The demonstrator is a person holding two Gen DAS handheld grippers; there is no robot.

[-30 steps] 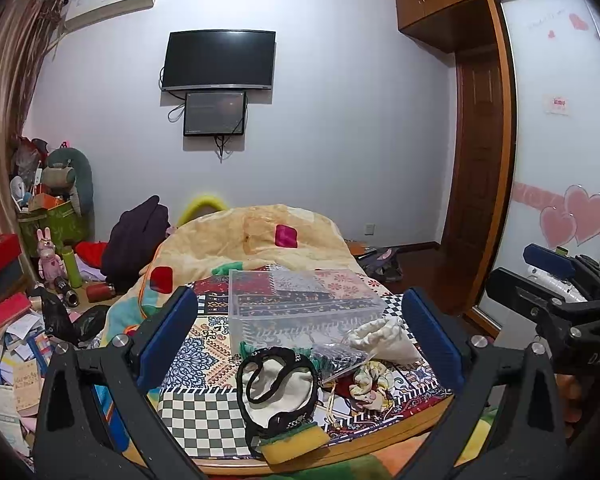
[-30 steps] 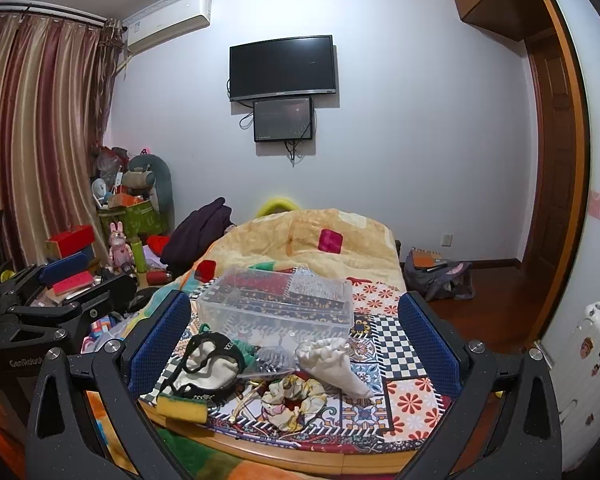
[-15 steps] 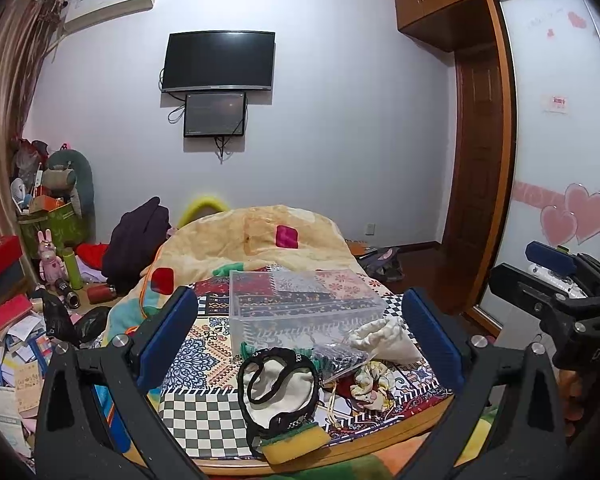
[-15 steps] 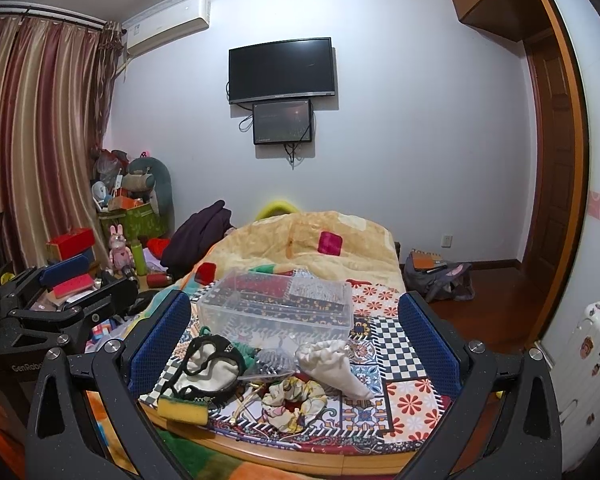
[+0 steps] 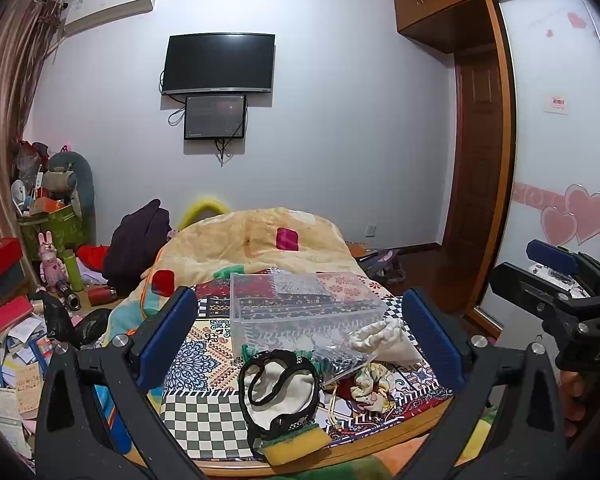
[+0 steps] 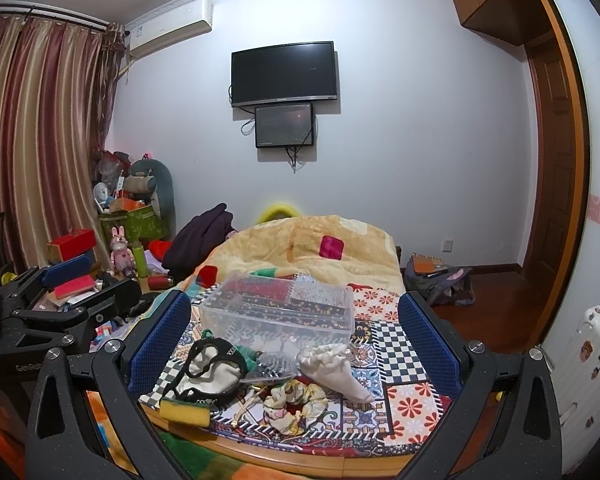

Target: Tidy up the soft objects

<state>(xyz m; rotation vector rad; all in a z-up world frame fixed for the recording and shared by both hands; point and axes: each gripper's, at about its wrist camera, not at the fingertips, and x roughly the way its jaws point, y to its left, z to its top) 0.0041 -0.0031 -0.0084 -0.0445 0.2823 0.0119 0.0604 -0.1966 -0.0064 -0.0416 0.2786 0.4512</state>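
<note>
A clear plastic box (image 5: 304, 304) (image 6: 278, 312) stands on a patterned board on the bed. In front of it lie a cream bag with black straps (image 5: 280, 388) (image 6: 206, 372), a yellow-green sponge (image 5: 296, 442) (image 6: 185, 407), a white drawstring pouch (image 5: 384, 342) (image 6: 334, 368), a floral scrunchie (image 5: 370, 384) (image 6: 294, 398) and a clear plastic bag (image 5: 338, 358). My left gripper (image 5: 300, 340) and right gripper (image 6: 294, 340) are both open and empty, held back from the objects.
A yellow quilt (image 5: 256, 240) covers the far bed. Boxes, toys and papers (image 5: 16, 300) clutter the floor at left. A wardrobe with a sliding door (image 5: 556, 160) is at right. A bag (image 6: 440, 280) lies on the floor and a white suitcase (image 6: 588, 364) stands at right.
</note>
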